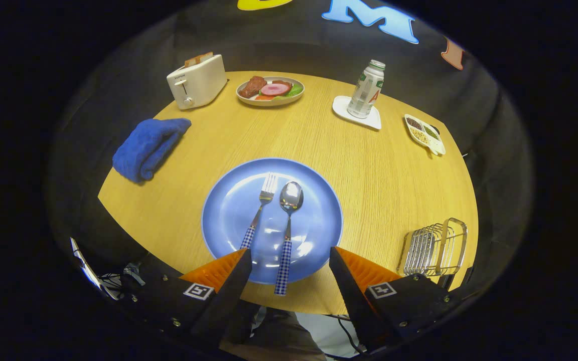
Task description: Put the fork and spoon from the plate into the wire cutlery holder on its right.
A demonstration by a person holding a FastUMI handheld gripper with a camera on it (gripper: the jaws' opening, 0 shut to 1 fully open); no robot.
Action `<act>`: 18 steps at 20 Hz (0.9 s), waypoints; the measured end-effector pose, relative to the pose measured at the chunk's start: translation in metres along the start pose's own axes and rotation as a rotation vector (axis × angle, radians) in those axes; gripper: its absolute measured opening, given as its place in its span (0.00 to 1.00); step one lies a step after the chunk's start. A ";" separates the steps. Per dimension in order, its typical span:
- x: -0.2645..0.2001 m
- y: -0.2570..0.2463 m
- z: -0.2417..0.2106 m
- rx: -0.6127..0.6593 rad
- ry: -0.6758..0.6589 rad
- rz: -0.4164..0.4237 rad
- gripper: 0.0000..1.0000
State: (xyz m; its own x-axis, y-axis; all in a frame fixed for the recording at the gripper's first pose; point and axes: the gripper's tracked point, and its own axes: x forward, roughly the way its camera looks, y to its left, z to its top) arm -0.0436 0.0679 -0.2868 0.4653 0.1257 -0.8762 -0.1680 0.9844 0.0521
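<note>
A round blue plate (229, 210) lies on the wooden table just ahead of my fingers. On it a fork (260, 206) and a spoon (289, 220) lie side by side, heads pointing away, both with blue-checked handles. The spoon's handle reaches over the plate's near rim into the gap between my fingers; the fork's handle ends beside the left finger. My gripper (290, 254) is open and hovers above the plate's near edge, touching nothing. The wire cutlery holder (435, 246) stands to the right of the plate, beside my right finger.
A folded blue towel (148, 146) lies left of the plate. Farther back stand a white toaster (196, 81), a plate of food (270, 91), a bottle (366, 89) on a white coaster, and a small divided dish (424, 134). The table's near edge runs under my fingers.
</note>
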 end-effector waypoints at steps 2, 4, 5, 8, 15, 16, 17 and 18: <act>0.008 0.001 -0.011 -0.008 0.058 0.006 0.76; 0.013 0.002 -0.016 -0.019 0.097 0.012 0.76; 0.015 0.002 -0.019 -0.021 0.110 0.013 0.76; 0.024 0.003 -0.020 -0.033 0.146 0.032 0.63; 0.045 0.001 -0.019 -0.100 0.238 0.034 0.53; 0.046 0.001 -0.019 -0.108 0.258 0.035 0.53; 0.047 0.000 -0.021 -0.116 0.282 0.037 0.53; 0.047 0.001 -0.023 -0.123 0.314 0.042 0.53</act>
State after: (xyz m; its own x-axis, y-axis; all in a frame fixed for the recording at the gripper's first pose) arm -0.0415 0.0724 -0.3390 0.1689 0.1027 -0.9803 -0.2942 0.9545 0.0493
